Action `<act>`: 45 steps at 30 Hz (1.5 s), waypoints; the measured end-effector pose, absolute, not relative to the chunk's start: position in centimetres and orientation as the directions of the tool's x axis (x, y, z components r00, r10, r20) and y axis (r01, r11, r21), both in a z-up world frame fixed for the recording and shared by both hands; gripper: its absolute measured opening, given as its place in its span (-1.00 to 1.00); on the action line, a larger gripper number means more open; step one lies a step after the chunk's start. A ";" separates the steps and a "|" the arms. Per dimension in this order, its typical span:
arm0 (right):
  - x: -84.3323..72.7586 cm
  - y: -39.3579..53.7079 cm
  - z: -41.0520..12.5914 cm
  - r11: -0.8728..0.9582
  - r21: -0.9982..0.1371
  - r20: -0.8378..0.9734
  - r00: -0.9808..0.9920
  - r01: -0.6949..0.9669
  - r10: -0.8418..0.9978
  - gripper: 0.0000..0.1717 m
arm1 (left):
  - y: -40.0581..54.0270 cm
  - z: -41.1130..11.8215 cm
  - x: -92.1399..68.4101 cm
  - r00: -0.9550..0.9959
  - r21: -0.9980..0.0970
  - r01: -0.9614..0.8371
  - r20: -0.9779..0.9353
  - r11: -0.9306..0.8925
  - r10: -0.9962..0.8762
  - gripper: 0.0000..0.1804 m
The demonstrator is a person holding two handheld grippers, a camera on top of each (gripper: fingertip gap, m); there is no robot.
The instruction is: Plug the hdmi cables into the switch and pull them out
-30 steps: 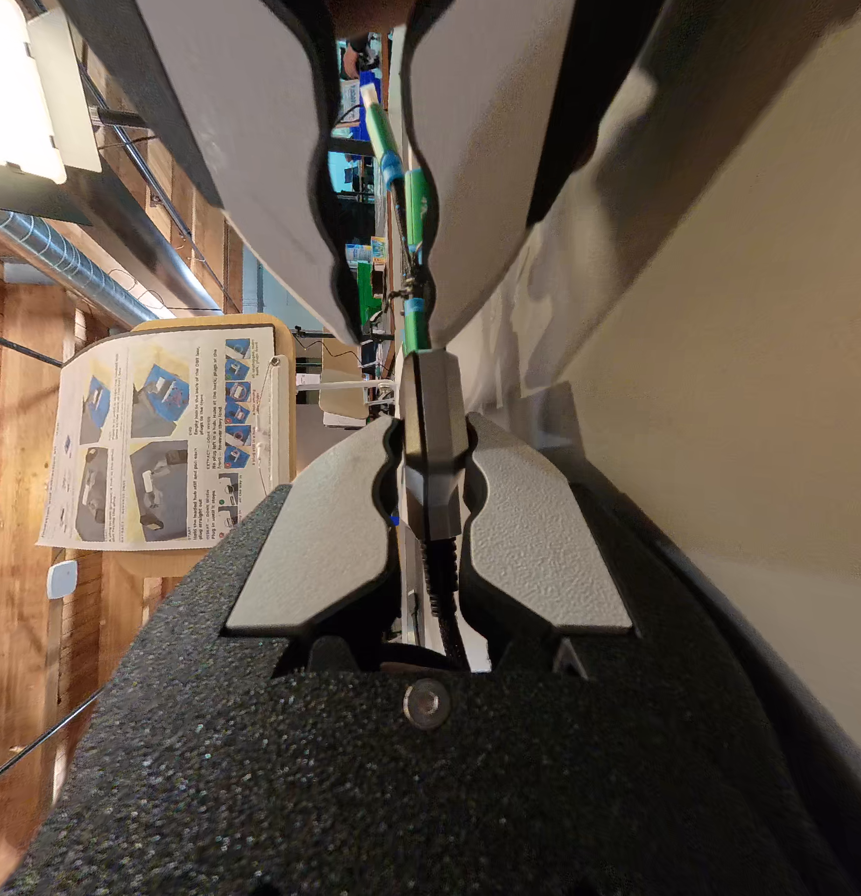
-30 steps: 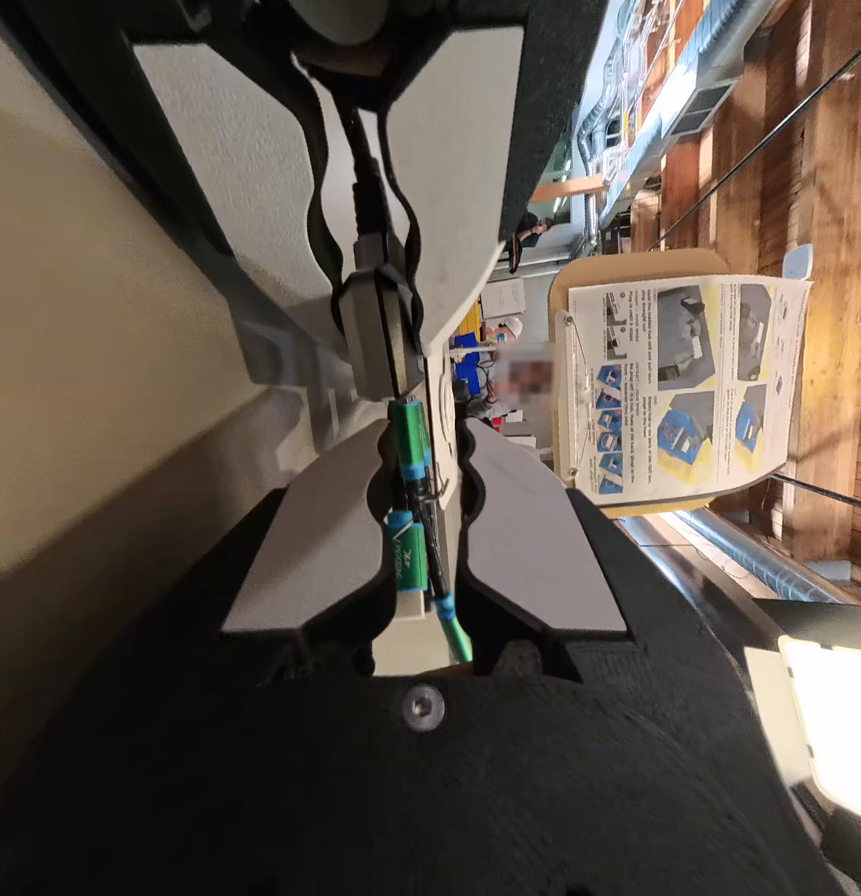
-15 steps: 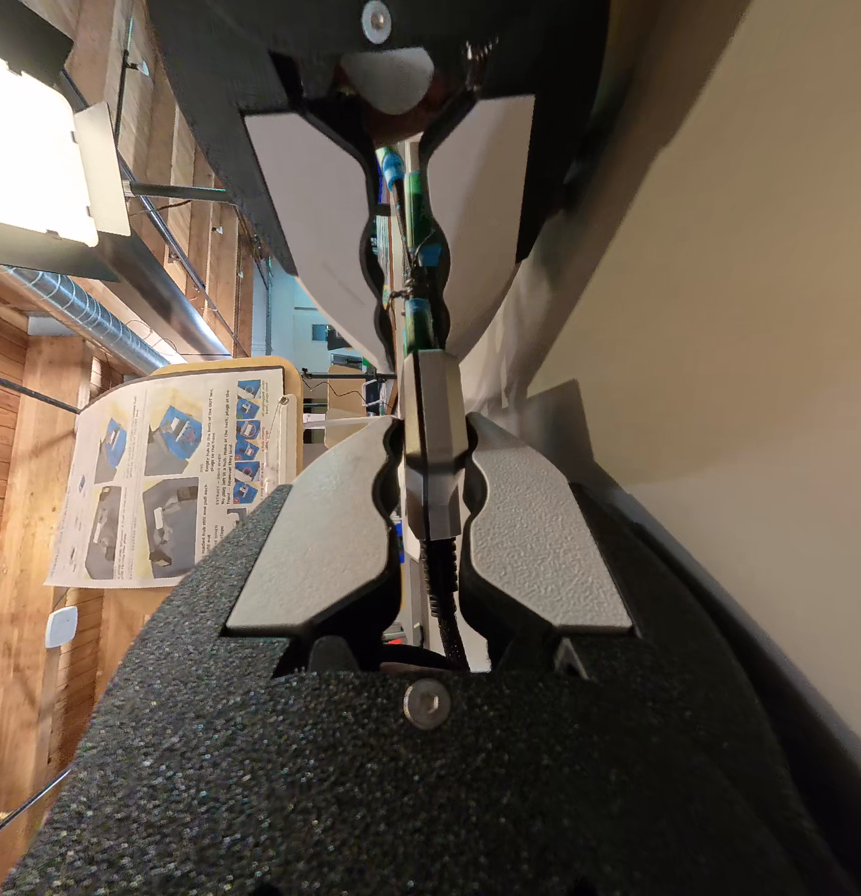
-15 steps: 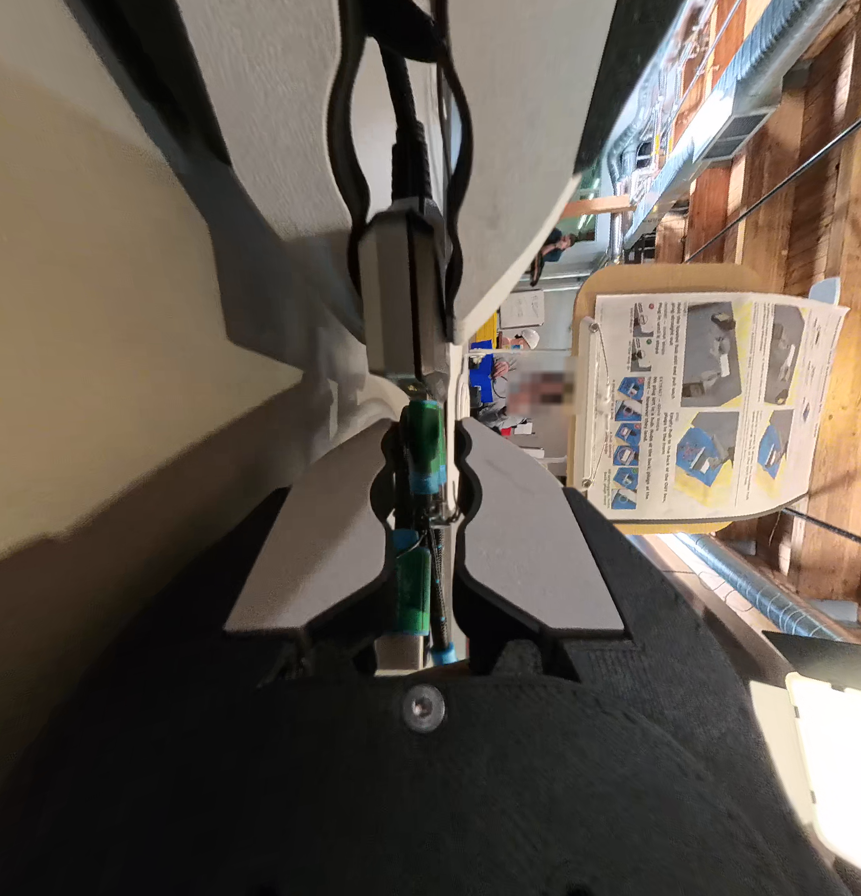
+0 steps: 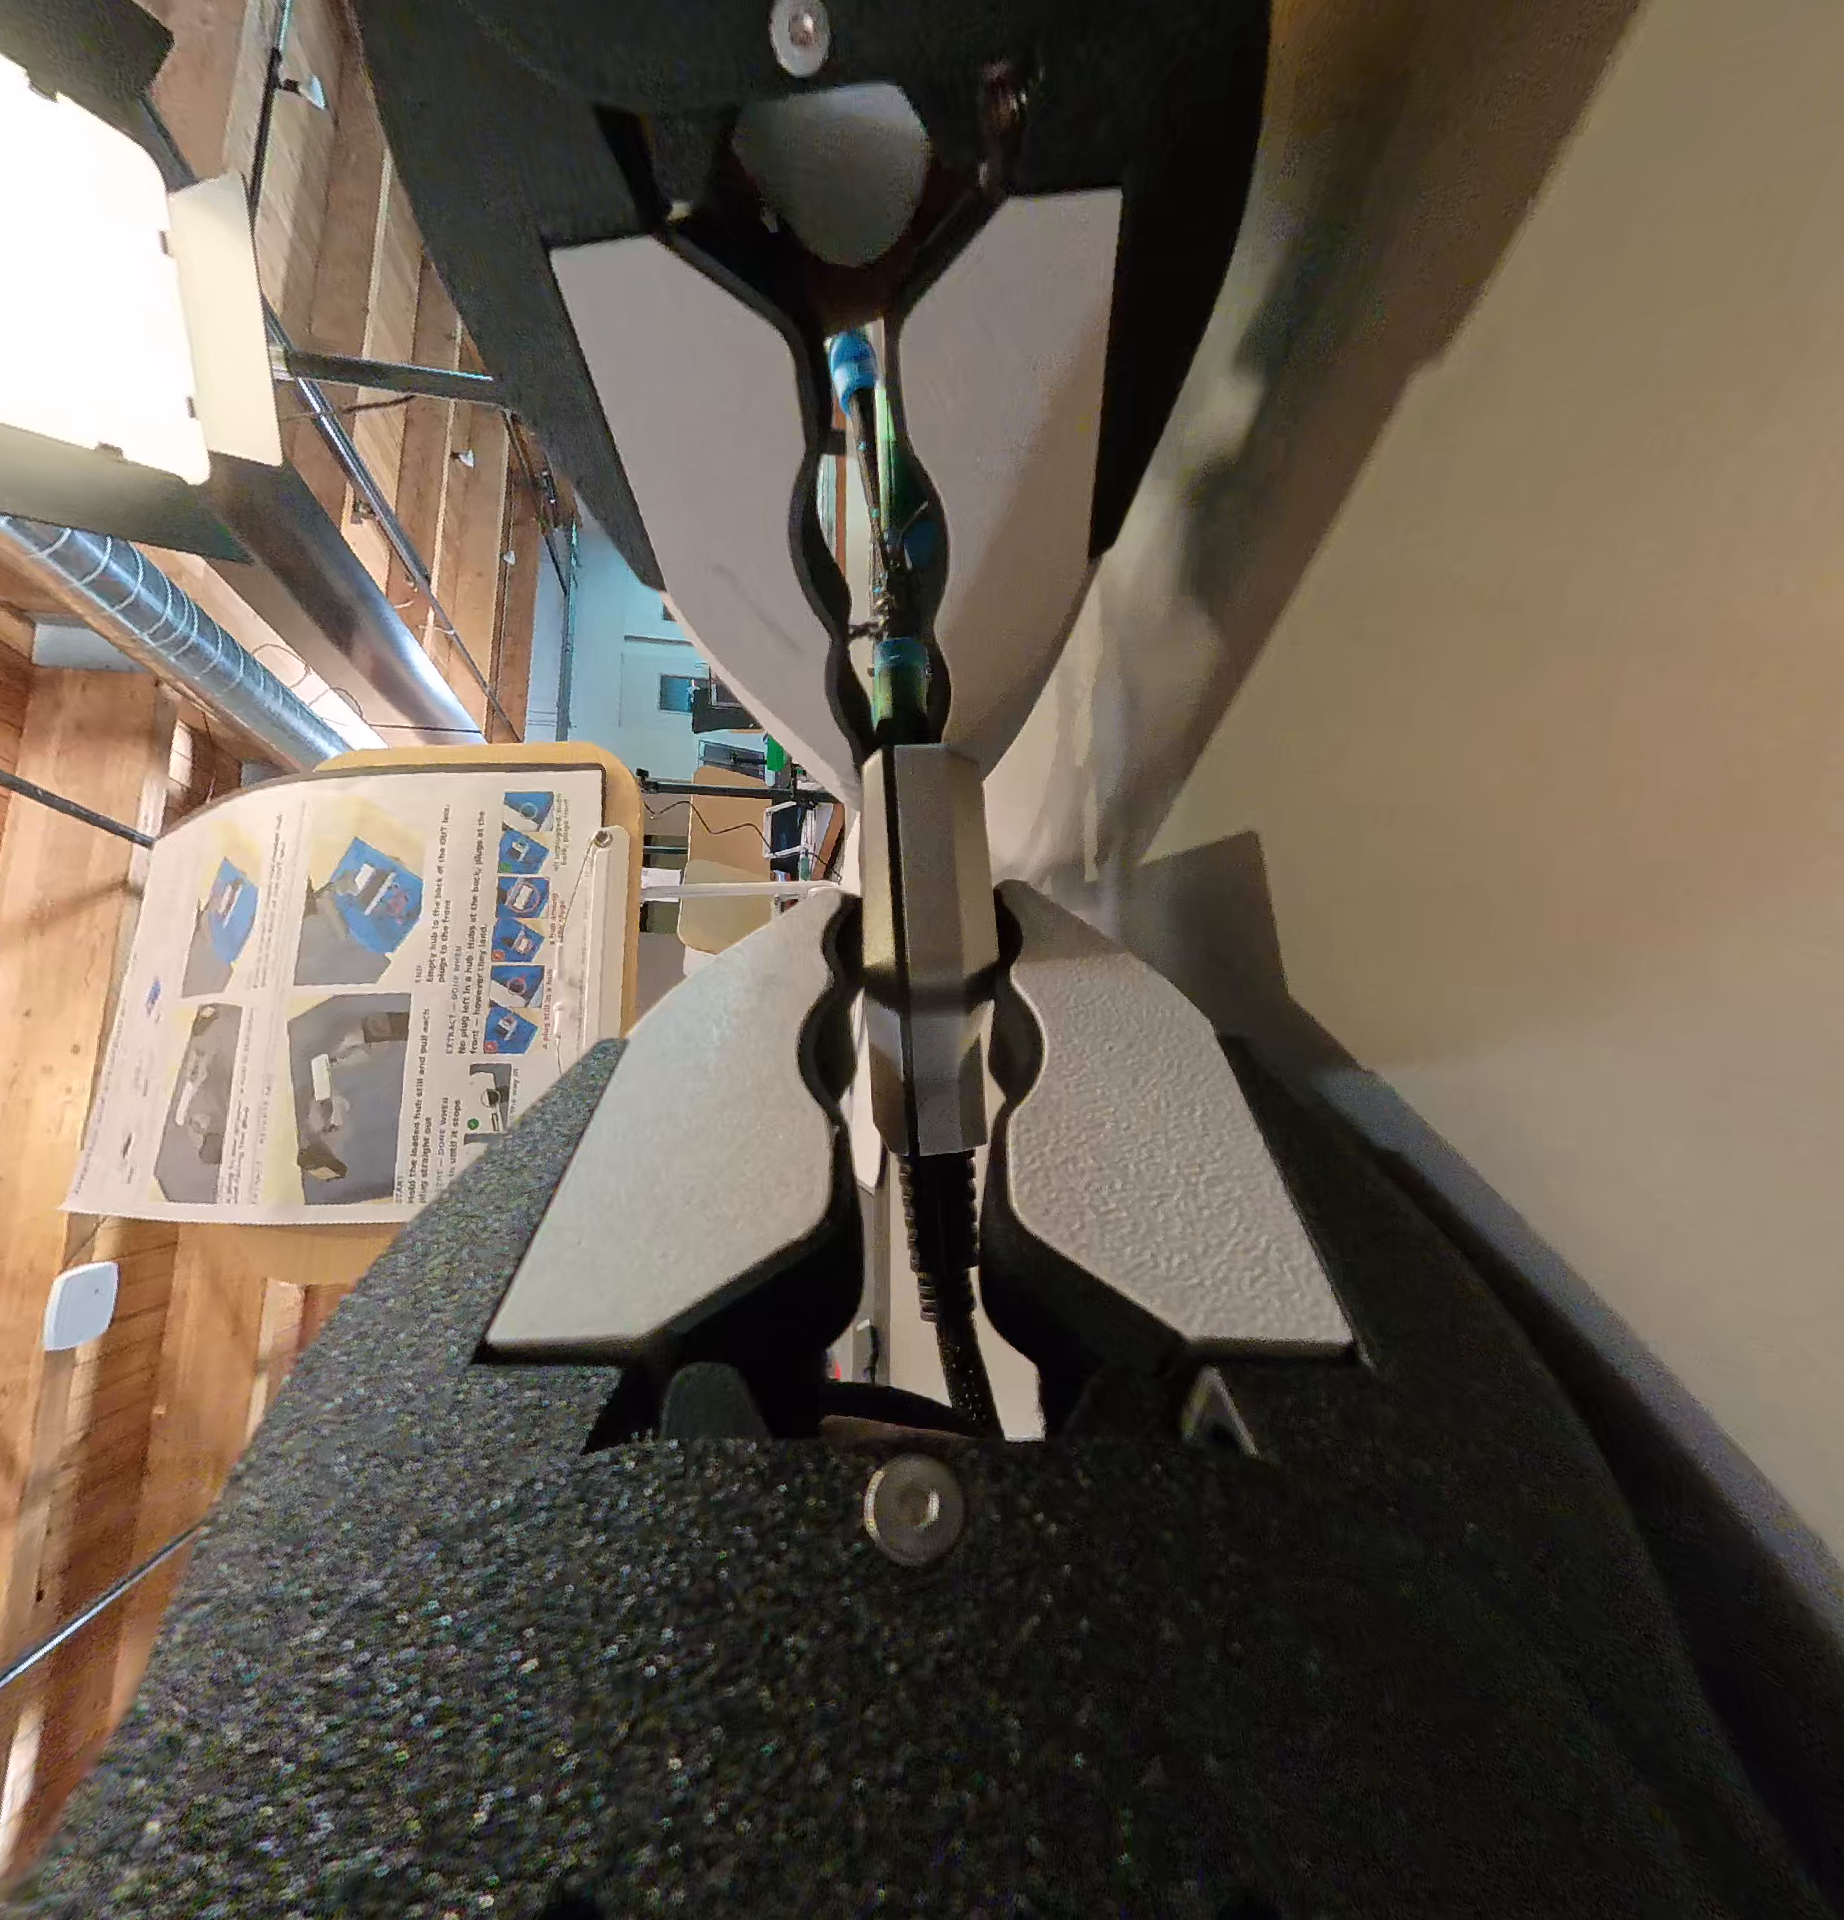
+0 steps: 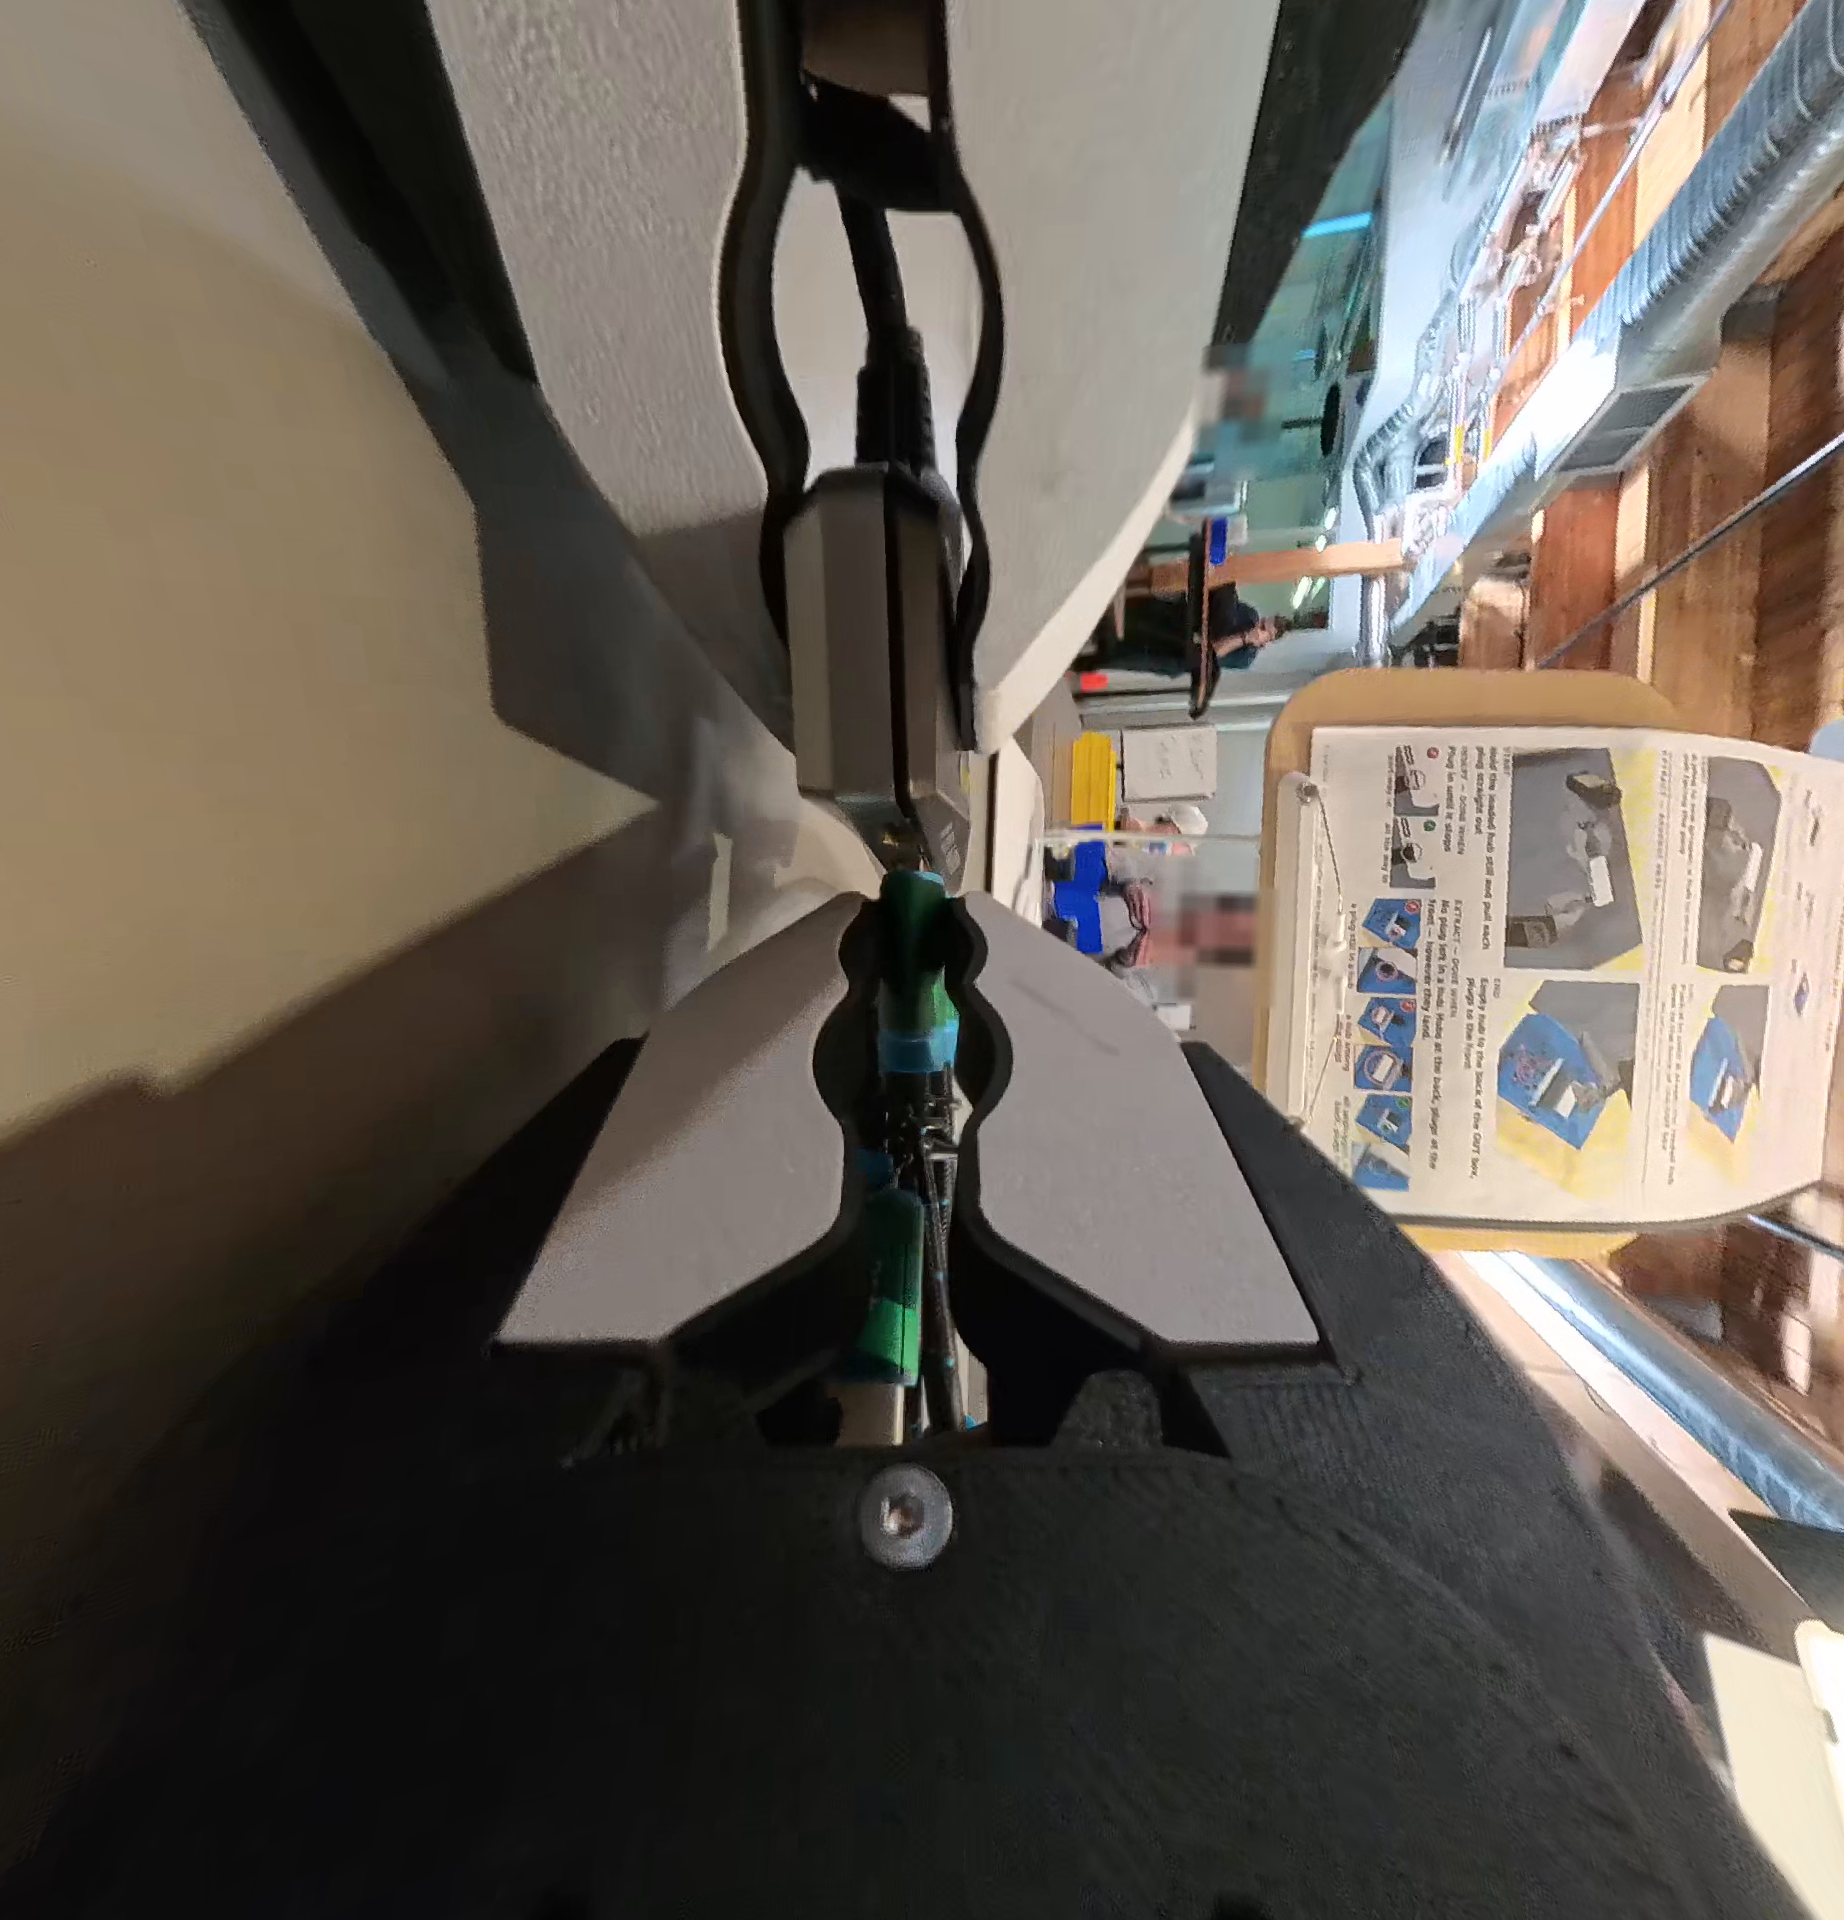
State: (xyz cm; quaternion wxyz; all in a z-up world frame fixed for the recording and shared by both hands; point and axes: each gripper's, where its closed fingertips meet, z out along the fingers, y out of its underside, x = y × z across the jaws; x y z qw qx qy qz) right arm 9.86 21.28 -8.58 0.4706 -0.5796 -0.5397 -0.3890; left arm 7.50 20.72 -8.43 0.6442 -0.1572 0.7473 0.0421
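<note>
My left gripper is shut on a grey metal hub; both pads press its sides, and its black braided cable runs back between the fingers. My right gripper faces it and is shut on a green plug with a blue band. More green plugs and thin wires hang behind it between the fingers. The plug's tip meets the hub's end. The left wrist view shows the right gripper's fingers closed around the green plug.
Both views are turned sideways. A cream table surface fills one side. A picture sheet on a wooden board stands behind and also shows in the right wrist view. Wooden walls, a metal duct and a bright lamp lie beyond. The tips of both grippers are at nearly the same place.
My right gripper's fingers have closed from standing apart around the green plug to pressing on it. The hub has stayed fixed in my left grasp. Both grippers have shifted slightly against each other.
</note>
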 end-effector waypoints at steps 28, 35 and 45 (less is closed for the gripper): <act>10.3 19.6 -7.8 0.108 -0.281 0.899 0.222 0.954 0.377 -0.84 | 20.1 -8.0 7.7 -0.098 -0.242 -0.269 -0.956 0.932 -0.277 -0.74; 10.2 19.9 -8.0 0.041 -0.209 0.928 0.185 0.977 0.323 -0.86 | 20.3 -8.3 7.7 -0.098 -0.197 -0.311 -0.966 0.930 -0.238 -0.76; 8.8 19.7 -7.7 0.006 -0.241 0.924 0.228 0.971 0.309 -0.86 | 20.4 -8.6 8.8 -0.112 -0.221 -0.393 -0.952 0.892 -0.285 -0.52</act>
